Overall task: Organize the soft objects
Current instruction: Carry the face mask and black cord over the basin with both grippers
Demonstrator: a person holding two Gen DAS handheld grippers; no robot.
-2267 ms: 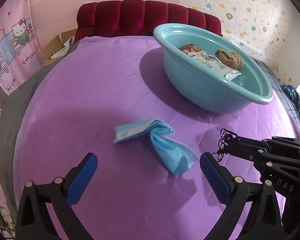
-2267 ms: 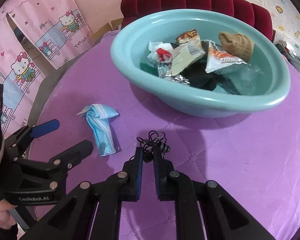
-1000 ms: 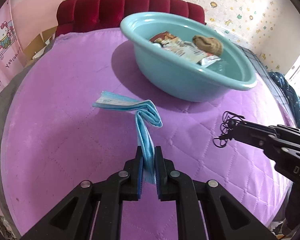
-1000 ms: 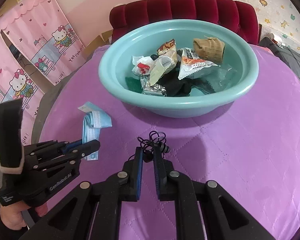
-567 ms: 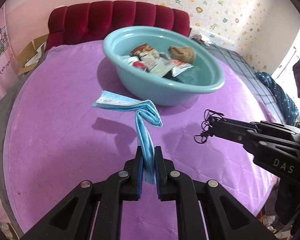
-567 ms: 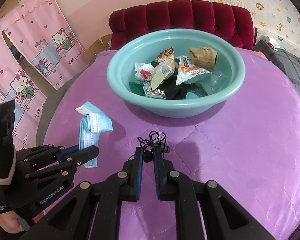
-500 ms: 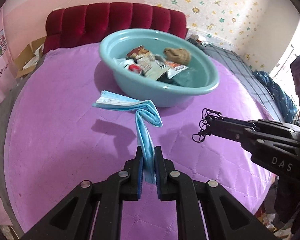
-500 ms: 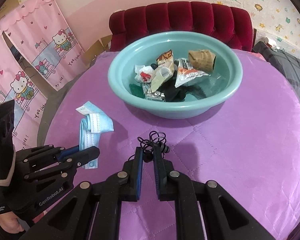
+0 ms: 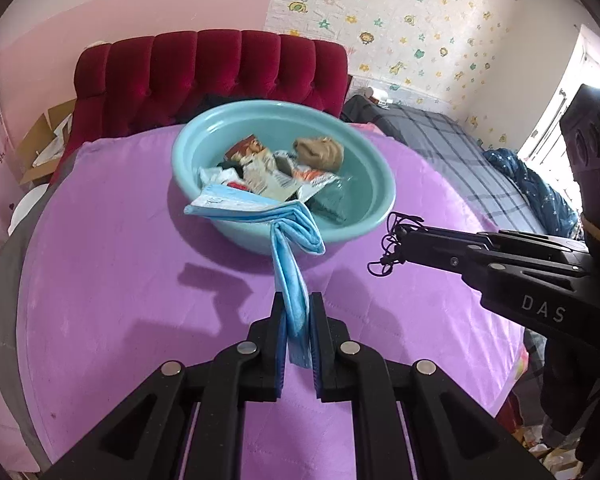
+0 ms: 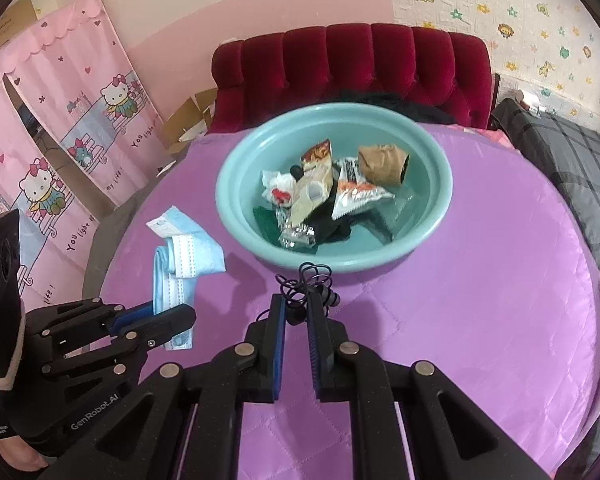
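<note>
My left tool [image 9: 298, 330] is pinching the blue face mask [image 9: 292, 280], which sits at centre frame in the left wrist view. The mask's lower end is hidden between the two fingers, and its folded upper part overlaps the near rim of the teal basin [image 9: 376, 184], so I cannot tell from this view whether it touches the basin. In the right wrist view the mask [image 10: 180, 256] appears at left centre, held up beside the basin [image 10: 440, 168] and apart from it.

My right tool [image 10: 296, 316] is pressed together on a tangle of black earphone cable [image 10: 308, 280] at centre frame. Most of the cable lies between the fingers, and its full length cannot be made out. In the left wrist view the same tool [image 9: 400, 236] enters from the right edge.

The basin holds snack packets [image 10: 356, 192], a brown sock [image 10: 384, 164] and dark items half buried underneath that I cannot identify. The basin rests on a purple quilted cover [image 10: 500, 280]. Behind it, in the upper part of the frame, stands a red tufted headboard [image 10: 352, 68]. A pink cartoon curtain [image 10: 60, 128] fills the upper left of the frame.
</note>
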